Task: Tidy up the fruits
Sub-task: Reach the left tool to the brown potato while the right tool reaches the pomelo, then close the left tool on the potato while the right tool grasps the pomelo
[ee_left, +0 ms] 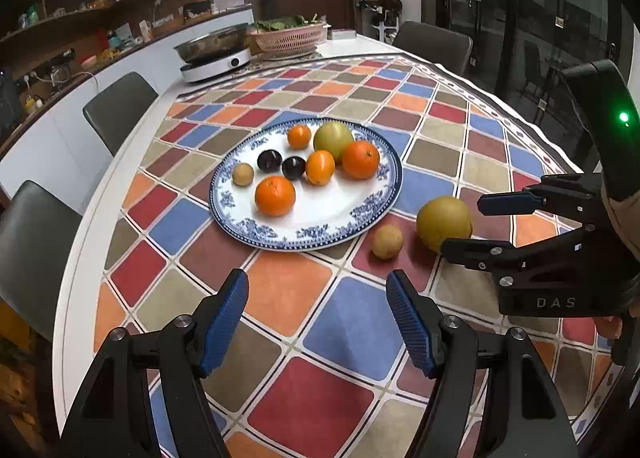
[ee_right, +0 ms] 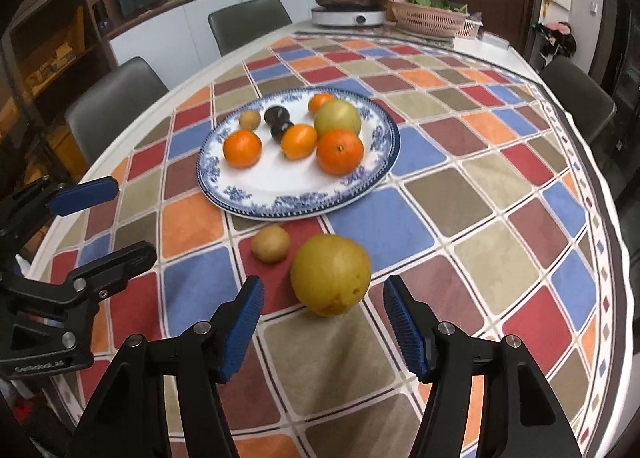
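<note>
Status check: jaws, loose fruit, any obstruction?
Left gripper and right gripper open, both empty. Big yellow fruit and small brown fruit on cloth, off plate. Nothing blocking.

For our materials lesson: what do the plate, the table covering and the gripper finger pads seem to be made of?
Plate: likely glazed ceramic, glossy white with blue print.
Table covering: probably soft matte fabric or vinyl; its edge ripples.
Left gripper finger pads: apparently blue ribbed rubber or plastic.

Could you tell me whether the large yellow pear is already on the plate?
No, the large yellow pear lies on the tablecloth outside the plate, beside a small brown fruit.
</note>
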The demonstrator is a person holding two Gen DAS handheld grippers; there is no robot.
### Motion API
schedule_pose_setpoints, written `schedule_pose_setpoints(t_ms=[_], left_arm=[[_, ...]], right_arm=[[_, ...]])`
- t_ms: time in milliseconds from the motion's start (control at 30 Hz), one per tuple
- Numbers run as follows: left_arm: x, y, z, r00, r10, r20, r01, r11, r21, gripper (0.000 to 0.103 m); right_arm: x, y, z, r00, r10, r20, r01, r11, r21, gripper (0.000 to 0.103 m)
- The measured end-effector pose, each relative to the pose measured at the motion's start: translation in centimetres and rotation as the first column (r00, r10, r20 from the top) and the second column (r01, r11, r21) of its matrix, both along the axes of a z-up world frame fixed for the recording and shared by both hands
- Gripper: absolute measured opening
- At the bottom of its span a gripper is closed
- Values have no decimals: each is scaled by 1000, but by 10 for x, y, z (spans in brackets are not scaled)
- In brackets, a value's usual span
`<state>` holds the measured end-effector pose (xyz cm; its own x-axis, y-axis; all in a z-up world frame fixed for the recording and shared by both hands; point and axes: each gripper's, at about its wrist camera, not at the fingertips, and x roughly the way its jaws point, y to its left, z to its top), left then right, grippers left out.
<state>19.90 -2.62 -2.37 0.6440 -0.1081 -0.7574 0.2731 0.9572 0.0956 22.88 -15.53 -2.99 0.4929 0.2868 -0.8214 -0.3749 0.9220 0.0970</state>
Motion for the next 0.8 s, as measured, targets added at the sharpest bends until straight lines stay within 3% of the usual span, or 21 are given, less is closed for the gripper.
schedule_pose_setpoints(t_ms=[500,800], left_arm=[[10,5,-18,998,21,-53,-22,999,-25,71],[16,-3,-18,998,9,-66,-13,999,-52,71]], right_arm=[[16,9,-22,999,5,-36,-6,1000,-22,62],[23,6,-29,998,-2,-60,1,1000,-7,50]])
